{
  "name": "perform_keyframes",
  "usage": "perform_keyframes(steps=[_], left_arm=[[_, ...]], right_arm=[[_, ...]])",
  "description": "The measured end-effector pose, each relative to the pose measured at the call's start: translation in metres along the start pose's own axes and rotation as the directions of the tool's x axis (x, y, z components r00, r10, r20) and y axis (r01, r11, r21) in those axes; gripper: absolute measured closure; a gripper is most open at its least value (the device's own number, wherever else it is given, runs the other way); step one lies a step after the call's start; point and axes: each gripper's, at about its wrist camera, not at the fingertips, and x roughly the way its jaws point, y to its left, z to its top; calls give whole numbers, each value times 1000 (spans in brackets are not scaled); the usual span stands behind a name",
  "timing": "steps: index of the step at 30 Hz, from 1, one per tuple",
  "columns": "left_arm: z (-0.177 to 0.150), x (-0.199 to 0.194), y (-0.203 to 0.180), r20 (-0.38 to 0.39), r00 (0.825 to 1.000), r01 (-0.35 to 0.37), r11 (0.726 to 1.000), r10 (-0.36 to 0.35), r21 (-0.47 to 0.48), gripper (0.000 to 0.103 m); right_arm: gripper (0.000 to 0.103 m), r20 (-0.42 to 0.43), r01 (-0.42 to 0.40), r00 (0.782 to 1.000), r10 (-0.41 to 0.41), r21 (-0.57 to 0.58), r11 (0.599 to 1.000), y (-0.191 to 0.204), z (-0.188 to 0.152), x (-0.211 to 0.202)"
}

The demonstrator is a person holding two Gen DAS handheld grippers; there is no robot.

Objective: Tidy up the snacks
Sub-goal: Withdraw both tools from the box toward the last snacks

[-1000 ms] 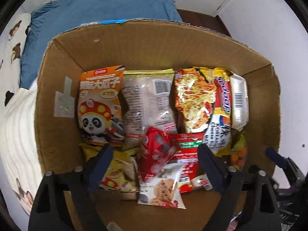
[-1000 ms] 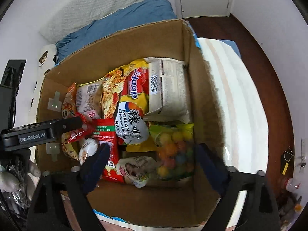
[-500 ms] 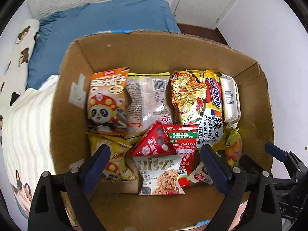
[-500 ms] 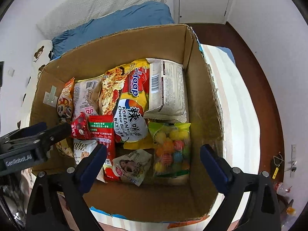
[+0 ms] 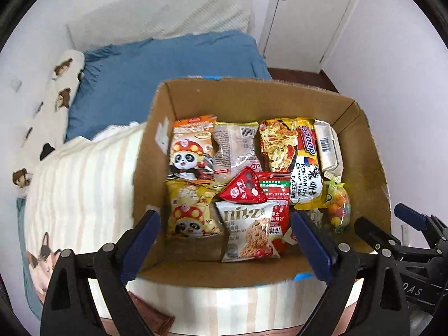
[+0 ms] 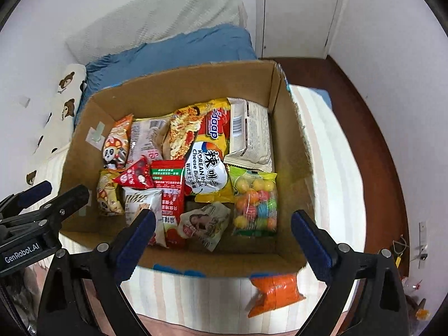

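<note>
An open cardboard box (image 5: 361,151) (image 6: 291,151) sits on a striped bed and holds several snack packets. Among them are a red triangular packet (image 5: 243,189) (image 6: 134,175), a white cookie bag (image 5: 246,231), a panda packet (image 5: 190,151), a yellow noodle pack (image 6: 207,151) and a bag of coloured balls (image 6: 256,203). My left gripper (image 5: 225,236) is open and empty above the box's near wall. My right gripper (image 6: 222,235) is open and empty above the box's near edge. An orange packet (image 6: 275,291) lies on the bed outside the box.
A blue pillow (image 5: 168,70) and a bear-print cushion (image 5: 63,84) lie beyond the box. White walls, a door (image 5: 308,14) and dark floor (image 6: 364,112) are to the right. A brown wrapper (image 5: 152,319) lies at the bed's near edge.
Both grippers have pulled up and back from the box, so the whole box and the bed show. The red triangular packet, between the left fingers a second ago, now lies on the other snacks.
</note>
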Motion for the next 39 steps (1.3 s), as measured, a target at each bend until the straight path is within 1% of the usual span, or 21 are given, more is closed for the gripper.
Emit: perform_keyframes(steps=[5, 10, 13, 15, 17, 22, 29, 34, 36, 39], left_arm=[[-21, -30, -2, 73, 997, -21, 1000, 20, 14, 7], [-42, -63, -3, 140, 990, -13, 1000, 10, 16, 7], [-53, -80, -3, 158, 987, -7, 1000, 5, 16, 7], [-61, -92, -2, 177, 984, -3, 1000, 0, 17, 7], [-68, -103, -3, 199, 980, -11, 1000, 6, 24, 7], [-82, -123, -5, 251, 968, -35, 999, 27, 28, 7], [-98, -144, -9, 291, 957, -30, 999, 22, 24, 7], [-107, -149, -11, 298, 954, -33, 999, 22, 30, 7], [-109, -149, -12, 297, 955, -32, 999, 22, 28, 7], [-112, -147, -13, 297, 954, -44, 999, 34, 26, 7]], right_arm=[[4, 71, 2, 997, -2, -5, 1000, 4, -17, -30], [4, 144, 4, 990, -2, -14, 1000, 6, -38, -65], [4, 186, 6, 983, -3, -18, 1000, 6, -51, -88], [4, 207, -4, 978, 6, -12, 1000, 4, -59, -101], [4, 219, -18, 976, 20, -10, 1000, 4, -65, -113], [4, 258, -22, 966, 24, -9, 1000, 1, -81, -137], [4, 334, 0, 942, 3, -11, 1000, 1, -101, -170], [4, 368, 7, 930, 0, -18, 1000, 2, -111, -185], [4, 369, -6, 929, 10, -12, 1000, 1, -112, -186], [4, 349, -41, 936, 34, 13, 999, -7, -112, -180]])
